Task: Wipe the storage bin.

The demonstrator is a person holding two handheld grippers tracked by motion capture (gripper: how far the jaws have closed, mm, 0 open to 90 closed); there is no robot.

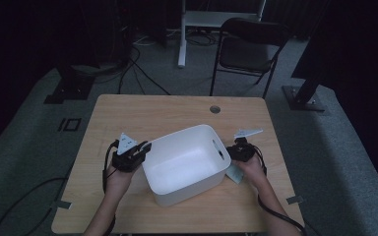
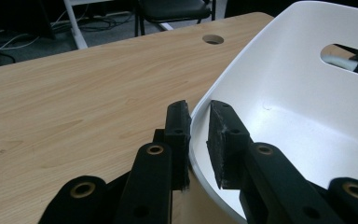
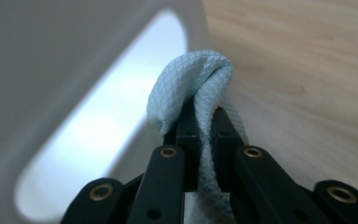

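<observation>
A white plastic bin (image 1: 187,192) stands in the middle of the wooden table (image 1: 142,110). My left gripper (image 1: 145,147) is at the bin's left rim. In the left gripper view its jaws (image 2: 199,123) straddle the bin (image 2: 284,93) wall, one pad outside and one inside, shut on the rim. My right gripper (image 1: 231,152) is at the bin's right end, shut on a pale blue cloth (image 3: 191,79). The cloth bulges over the fingertips right beside the bin's handle slot (image 3: 102,135). A tail of the cloth (image 1: 235,173) hangs under the right hand.
A round cable hole (image 1: 215,109) sits near the table's far edge. Beyond the table stand a black folding chair (image 1: 248,46) and a white desk leg (image 1: 181,34). Cables lie on the grey floor. The far handle slot (image 2: 349,58) shows across the bin.
</observation>
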